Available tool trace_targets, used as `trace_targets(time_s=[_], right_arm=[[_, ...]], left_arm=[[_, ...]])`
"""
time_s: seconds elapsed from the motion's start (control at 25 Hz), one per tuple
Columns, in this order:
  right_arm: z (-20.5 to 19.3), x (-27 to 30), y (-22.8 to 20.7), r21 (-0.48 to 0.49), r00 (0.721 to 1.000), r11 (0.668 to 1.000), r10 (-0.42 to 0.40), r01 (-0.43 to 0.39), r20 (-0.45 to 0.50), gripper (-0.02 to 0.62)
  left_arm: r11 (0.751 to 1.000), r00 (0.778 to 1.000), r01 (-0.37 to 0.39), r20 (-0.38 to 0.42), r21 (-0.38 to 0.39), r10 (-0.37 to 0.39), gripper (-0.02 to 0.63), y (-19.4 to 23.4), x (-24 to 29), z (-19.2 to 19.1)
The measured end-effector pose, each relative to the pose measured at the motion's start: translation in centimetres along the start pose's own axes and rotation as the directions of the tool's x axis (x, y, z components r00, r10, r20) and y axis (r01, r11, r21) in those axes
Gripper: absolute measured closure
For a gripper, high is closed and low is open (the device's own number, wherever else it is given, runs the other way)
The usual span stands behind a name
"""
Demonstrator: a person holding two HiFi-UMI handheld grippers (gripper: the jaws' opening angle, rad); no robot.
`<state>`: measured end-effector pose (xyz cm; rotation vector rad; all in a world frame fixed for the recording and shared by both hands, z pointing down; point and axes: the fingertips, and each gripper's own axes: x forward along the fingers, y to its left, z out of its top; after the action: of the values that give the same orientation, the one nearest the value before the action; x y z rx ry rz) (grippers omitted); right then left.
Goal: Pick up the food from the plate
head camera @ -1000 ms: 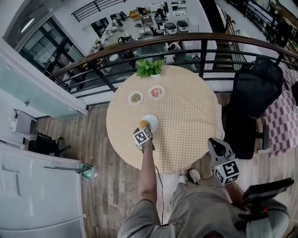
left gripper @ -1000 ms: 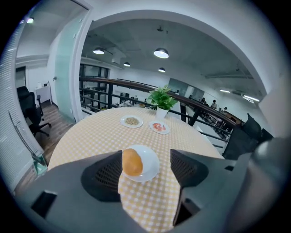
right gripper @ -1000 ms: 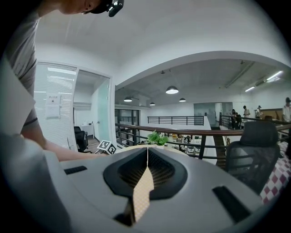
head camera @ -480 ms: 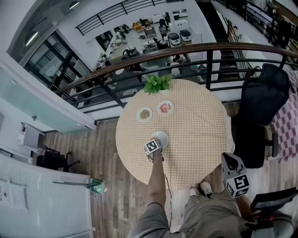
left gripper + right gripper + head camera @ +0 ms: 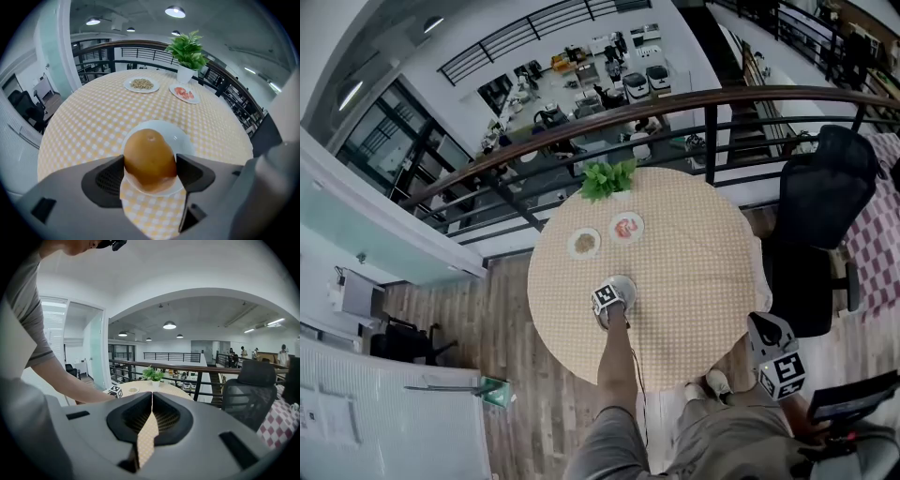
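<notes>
Left claw point(image 5: 617, 294) pinching the orange point(image 5: 149, 157): grasp made, lift to come.

Head view: round checked bench point(image 5: 694, 281) beside a balcony railing point(image 5: 675, 101), plant point(image 5: 607, 178) at 12 o'clock. Left gripper view: both pads press the orange, which sits on its white plate point(image 5: 182, 138) near the bench's 7 o'clock edge; next probably a straight, gentle rise. Right gripper view: right claw point(image 5: 151, 416) pressed together, empty, off the bench.

An office mezzanine: a railing point(image 5: 675, 99) overlooks desks point(image 5: 623, 70) below, with a black office chair point(image 5: 825, 183) nearby.
</notes>
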<state>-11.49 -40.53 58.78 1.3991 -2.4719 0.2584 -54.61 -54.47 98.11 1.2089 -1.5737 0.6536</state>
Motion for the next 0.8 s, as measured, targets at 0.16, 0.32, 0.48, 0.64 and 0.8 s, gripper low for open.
trace_targets(time_s=[0.16,0.32,0.48,0.64,0.8], right_arm=[[0.5,0.3,0.3,-0.003,1.0,1.0,0.005,-0.005,0.005,0.58],[0.6,0.3,0.2,-0.005,1.0,1.0,0.01,-0.01,0.01,0.58],[0.5,0.0,0.1,-0.006,1.0,1.0,0.01,-0.01,0.003,0.58],[0.9,0.0,-0.2,-0.009,1.0,1.0,0.002,-0.002,0.006,0.58],[0.7,0.2,0.0,-0.011,1.0,1.0,0.02,-0.02,0.004,0.58]], left_arm=[[1.0,1.0,-0.024,0.005,0.018,0.023,0.259,0.2,-0.3,0.3],[1.0,1.0,-0.004,-0.002,0.007,0.004,0.259,0.0,0.0,-0.3],[0.996,0.996,0.053,0.074,-0.072,-0.047,0.259,0.8,-0.5,0.0],[0.996,0.997,0.042,0.06,-0.074,-0.038,0.259,1.5,0.1,0.0],[0.997,0.997,0.05,0.065,-0.065,-0.046,0.259,1.0,-1.4,-0.1]])
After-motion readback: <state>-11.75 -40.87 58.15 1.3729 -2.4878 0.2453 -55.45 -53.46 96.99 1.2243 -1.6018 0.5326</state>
